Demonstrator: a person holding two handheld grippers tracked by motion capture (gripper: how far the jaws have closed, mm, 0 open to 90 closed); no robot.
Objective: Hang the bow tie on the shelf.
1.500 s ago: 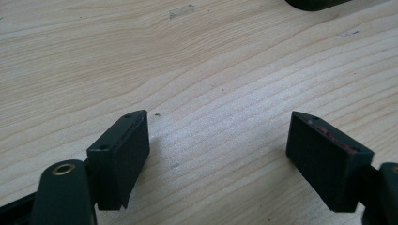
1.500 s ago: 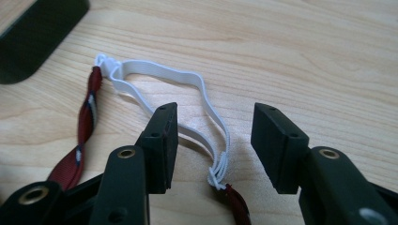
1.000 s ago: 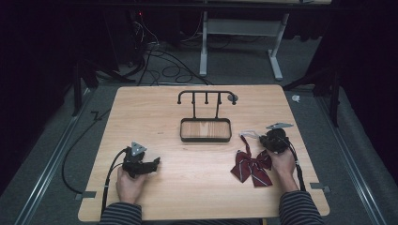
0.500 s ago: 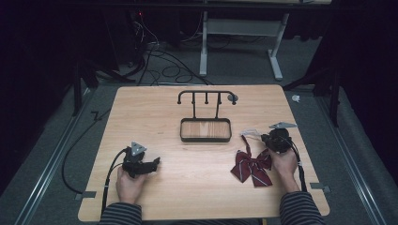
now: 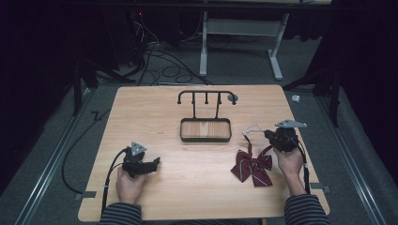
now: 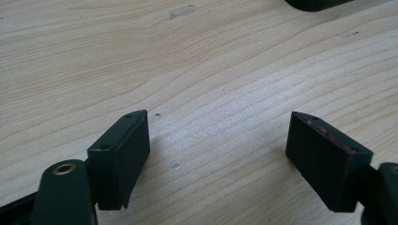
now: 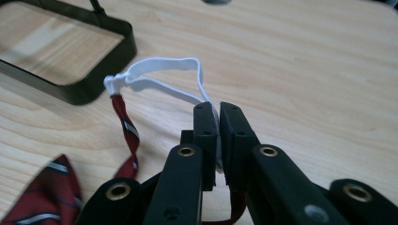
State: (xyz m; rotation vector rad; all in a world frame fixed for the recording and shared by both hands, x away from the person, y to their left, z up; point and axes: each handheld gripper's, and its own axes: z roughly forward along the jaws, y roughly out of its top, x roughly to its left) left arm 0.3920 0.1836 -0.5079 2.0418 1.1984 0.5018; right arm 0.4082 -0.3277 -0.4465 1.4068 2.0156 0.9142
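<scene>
Bow tie point(image 5: 252, 168): dark red with pale stripes, lying flat on the wooden surface point(image 5: 155, 110), in front of and to the right of the rack point(image 5: 205, 130), near but apart from it. Strap point(image 7: 123, 117): narrow red band of the same cloth, rising twisted from the bow toward the rack's right front corner. Elastic loop point(image 7: 164, 70): white, joined to the strap's upper end, lifted off the surface just right of the rack's tray, its far end caught in the jaws. Right hand-held gripper point(image 7: 218, 123): jaws pressed together on the white elastic, pads meeting with only the band between them; in the high view point(image 5: 268, 135) it stands right of the rack, above the bow tie's right edge, held by the person's right hand point(image 5: 288, 161), a grey plate on top and a cable trailing back along the forearm. Rack: black metal, wood-floored oblong tray at its base with an upright bar of hooks behind it, standing at the middle of the surface. Left hand-held gripper point(image 6: 220, 154): jaws wide apart with bare wood between them, nothing held; in the high view point(image 5: 155, 163) it rests in front of and to the left of the rack, well apart from it, gripped by the left hand point(image 5: 129, 183).
</scene>
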